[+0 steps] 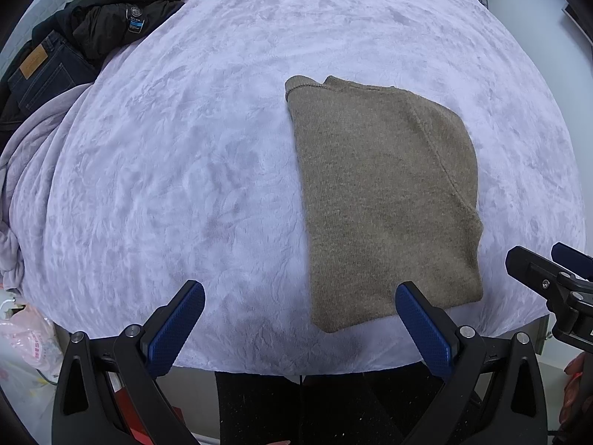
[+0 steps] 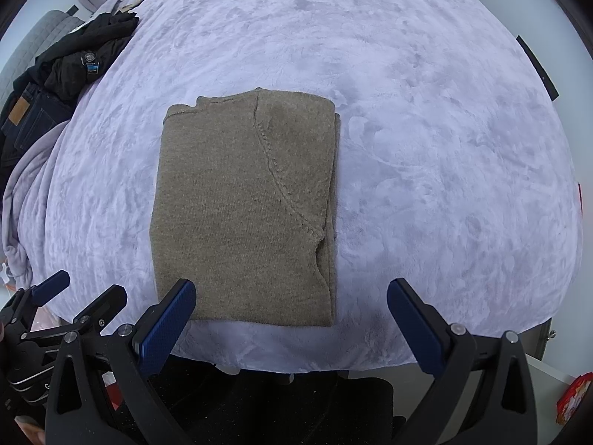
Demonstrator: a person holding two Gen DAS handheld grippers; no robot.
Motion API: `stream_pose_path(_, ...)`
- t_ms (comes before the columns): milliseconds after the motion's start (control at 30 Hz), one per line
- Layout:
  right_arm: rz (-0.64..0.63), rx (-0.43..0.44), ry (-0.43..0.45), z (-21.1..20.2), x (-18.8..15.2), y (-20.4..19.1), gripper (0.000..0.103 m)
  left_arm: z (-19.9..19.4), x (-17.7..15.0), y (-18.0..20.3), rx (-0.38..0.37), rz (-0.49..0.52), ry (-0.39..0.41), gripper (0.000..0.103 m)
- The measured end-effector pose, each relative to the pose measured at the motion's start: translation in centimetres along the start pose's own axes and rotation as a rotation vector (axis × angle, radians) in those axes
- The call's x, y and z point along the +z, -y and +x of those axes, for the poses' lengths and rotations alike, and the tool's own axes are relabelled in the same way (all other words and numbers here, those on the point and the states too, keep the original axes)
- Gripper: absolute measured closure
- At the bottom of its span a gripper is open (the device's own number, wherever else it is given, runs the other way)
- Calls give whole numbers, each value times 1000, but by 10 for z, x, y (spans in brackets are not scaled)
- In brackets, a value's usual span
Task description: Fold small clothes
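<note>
A brown knitted sweater [image 2: 244, 207] lies flat on the lilac plush bed cover [image 2: 444, 148], folded into a tall, narrow rectangle. Its near hem sits close to the bed's near edge, and its collar end points away toward the middle of the bed. A curved sleeve seam shows on the top layer, toward the sweater's right side, and a thin strip of a lower layer peeks out along the right edge (so the layers are not quite flush there).

The left gripper [image 1: 300, 296] hovers just off the sweater's near-left corner, its fingers spread wide and holding nothing; one blue pad overlaps the near hem in the left wrist view, though I cannot tell whether it touches. The right gripper [image 2: 291, 293] hangs over the sweater's near edge, fingers likewise wide and empty.

By my reading, the lengthwise folds are done: sleeves and sides appear tucked in. What seems left is a crosswise fold, hem up to collar, to make a compact packet, and perhaps a tidy of that right edge.

Far to the sweater's left, a dark jacket [image 1: 122, 18] and jeans [image 1: 44, 70] lie heaped at the bed's edge.
</note>
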State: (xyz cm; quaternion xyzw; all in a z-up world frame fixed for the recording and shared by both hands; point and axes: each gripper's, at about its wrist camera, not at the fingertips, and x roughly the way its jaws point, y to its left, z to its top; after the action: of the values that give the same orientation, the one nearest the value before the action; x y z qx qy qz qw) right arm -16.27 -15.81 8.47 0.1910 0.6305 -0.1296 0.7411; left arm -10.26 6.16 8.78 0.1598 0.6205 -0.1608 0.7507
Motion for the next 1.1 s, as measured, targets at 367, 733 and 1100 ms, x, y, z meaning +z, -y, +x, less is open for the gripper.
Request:
stream_pose_path(367,1,0,0,0,-2,1,0,1,-1,-1,0,1,0,0)
stream_pose_path(733,5,0,0,0,-7,1,0,1,-5,-1,0,0,-3,0)
stream_pose_path(1100,6,-3,-4,0,-9,1,0,0,-4,-2,29,8,9,0)
